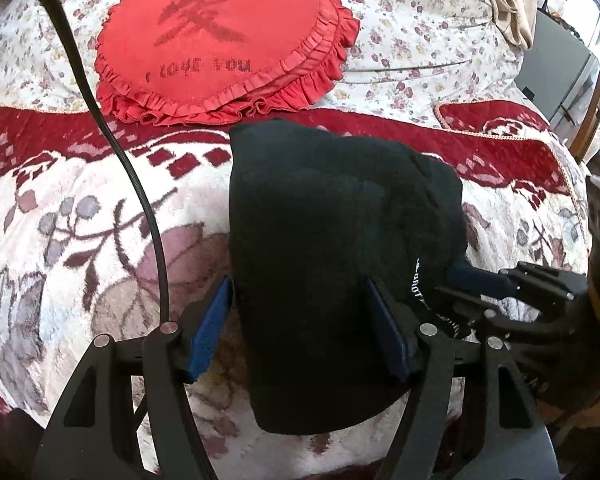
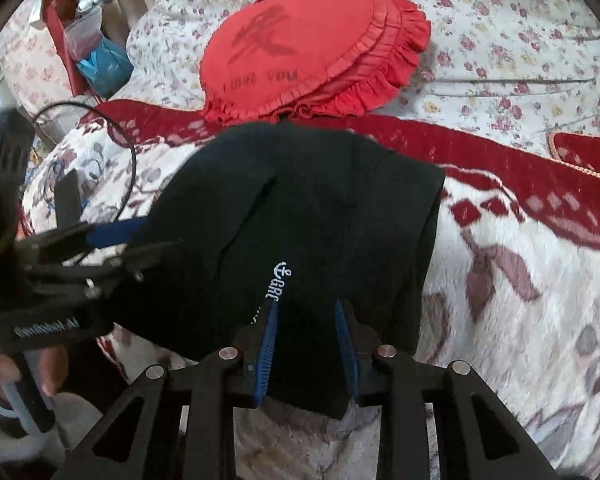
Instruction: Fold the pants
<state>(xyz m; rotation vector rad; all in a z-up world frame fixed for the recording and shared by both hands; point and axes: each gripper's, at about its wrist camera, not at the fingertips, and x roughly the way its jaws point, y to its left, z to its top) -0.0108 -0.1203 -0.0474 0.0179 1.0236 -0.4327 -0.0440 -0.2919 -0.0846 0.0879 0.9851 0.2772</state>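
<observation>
The black pants (image 1: pixel 324 232) lie folded in a thick bundle on the bed, with small white lettering (image 2: pixel 278 284) near one edge. My left gripper (image 1: pixel 300 288) is open, its blue-padded fingers (image 1: pixel 212 320) standing on either side of the bundle's near end. My right gripper (image 2: pixel 306 312) is open too, narrower, with the pants' near edge between its blue pads (image 2: pixel 268 344). The right gripper also shows in the left wrist view (image 1: pixel 480 280), at the pants' right edge. The left gripper shows in the right wrist view (image 2: pixel 112 236), at the pants' left side.
A red heart-shaped frilled cushion (image 1: pixel 224 44) lies just beyond the pants. The bed has a red-and-white floral blanket (image 1: pixel 80 240) and a flowered sheet (image 1: pixel 412 20). A black cable (image 1: pixel 140 200) hangs at the left. Bags and clutter (image 2: pixel 88 44) stand past the bed's left edge.
</observation>
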